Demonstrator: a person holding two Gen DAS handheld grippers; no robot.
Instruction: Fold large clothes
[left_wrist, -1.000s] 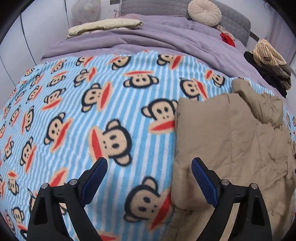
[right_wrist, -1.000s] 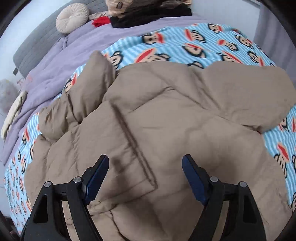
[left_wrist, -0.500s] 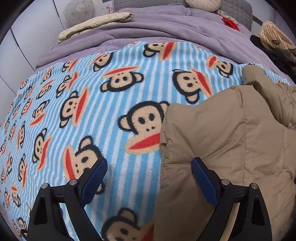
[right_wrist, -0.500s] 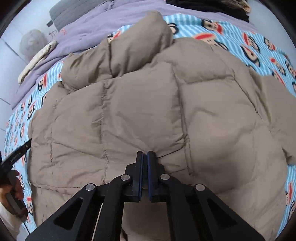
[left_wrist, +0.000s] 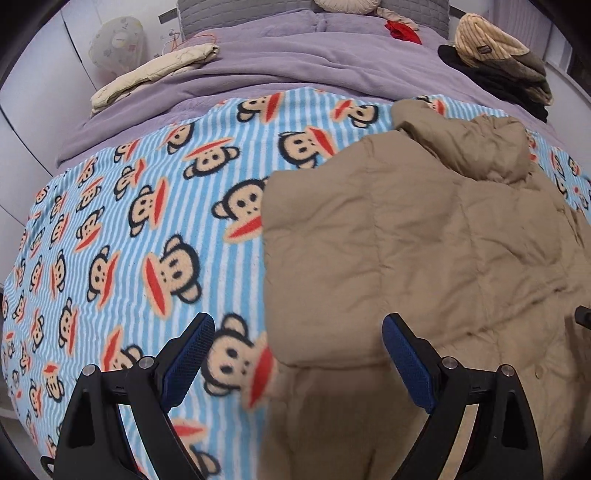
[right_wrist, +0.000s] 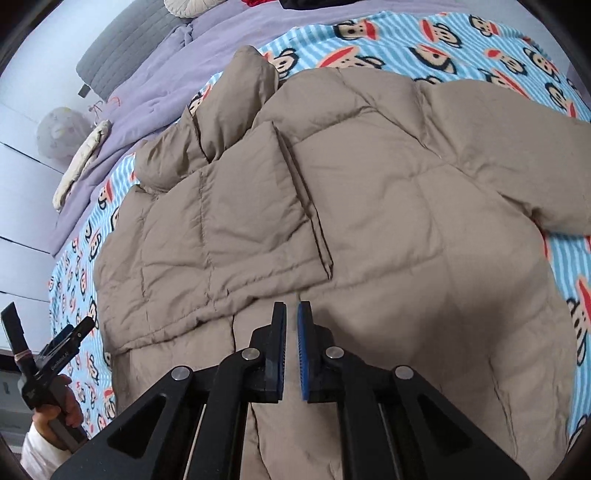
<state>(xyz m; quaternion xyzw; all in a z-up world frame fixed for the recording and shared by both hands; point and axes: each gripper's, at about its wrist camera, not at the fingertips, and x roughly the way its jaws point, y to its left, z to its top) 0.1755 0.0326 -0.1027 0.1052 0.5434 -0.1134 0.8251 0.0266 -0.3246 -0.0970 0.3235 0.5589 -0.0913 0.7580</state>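
Tan jacket (right_wrist: 369, 206): a quilted puffer spread flat on the blanket (left_wrist: 122, 229), one sleeve folded across its chest, the other stretched away from the folded one.
Change, right gripper (right_wrist: 291, 317): a second ago its jaws stood wide over the jacket; now the blue pads are nearly together with only a thin gap, and no cloth shows between them.
Change, left gripper (left_wrist: 297, 354): jaws as wide apart as before; the jacket's edge has slid further in between the fingers.
Jacket to right gripper: the folded sleeve's cuff lies just beyond the fingertips, whether touching I cannot tell.
Jacket to left gripper: the jacket's side edge runs between the open fingers, one finger over the blanket, the other over the jacket.
Hand (right_wrist: 59, 410): beside the jacket's hem, holding the left gripper's handle.
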